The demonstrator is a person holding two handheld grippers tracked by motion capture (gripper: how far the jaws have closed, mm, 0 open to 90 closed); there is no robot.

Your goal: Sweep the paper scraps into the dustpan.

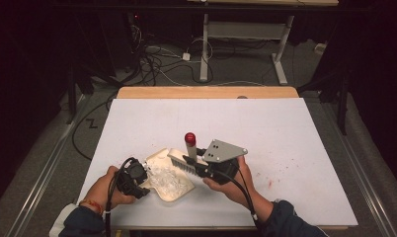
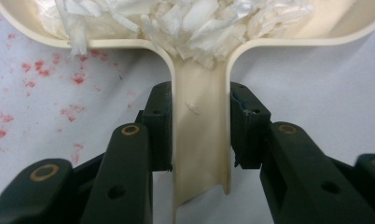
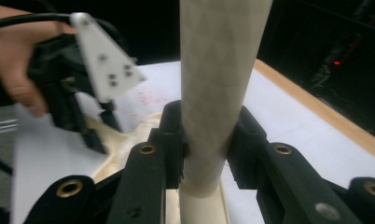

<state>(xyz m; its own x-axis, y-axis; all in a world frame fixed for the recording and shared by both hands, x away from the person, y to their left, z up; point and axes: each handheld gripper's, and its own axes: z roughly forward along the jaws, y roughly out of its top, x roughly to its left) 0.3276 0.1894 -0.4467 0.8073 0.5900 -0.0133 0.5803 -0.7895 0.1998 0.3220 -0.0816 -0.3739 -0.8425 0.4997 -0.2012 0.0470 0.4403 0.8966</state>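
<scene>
A cream dustpan (image 1: 174, 190) lies near the table's front edge, holding white paper shreds (image 1: 166, 177). My left gripper (image 1: 138, 183) is shut on the dustpan handle (image 2: 199, 135), one jaw pressed to each side of it, with the shreds (image 2: 176, 18) heaped just beyond. My right gripper (image 1: 202, 167) is shut on the pale handle of a brush (image 3: 213, 79). The brush stands tilted over the pan, its red end (image 1: 190, 138) up and its bristles (image 1: 183, 164) at the pan's far rim. The left gripper (image 3: 73, 98) and the dustpan (image 3: 122, 135) also show beyond the right jaws.
A white sheet (image 1: 265, 123) covers the table, with a bare wooden strip (image 1: 206, 92) along the far edge. Red specks (image 1: 285, 163) stain the sheet to the right and beside the pan (image 2: 36, 70). Cables (image 1: 157, 64) and a desk frame (image 1: 246, 44) stand on the floor behind.
</scene>
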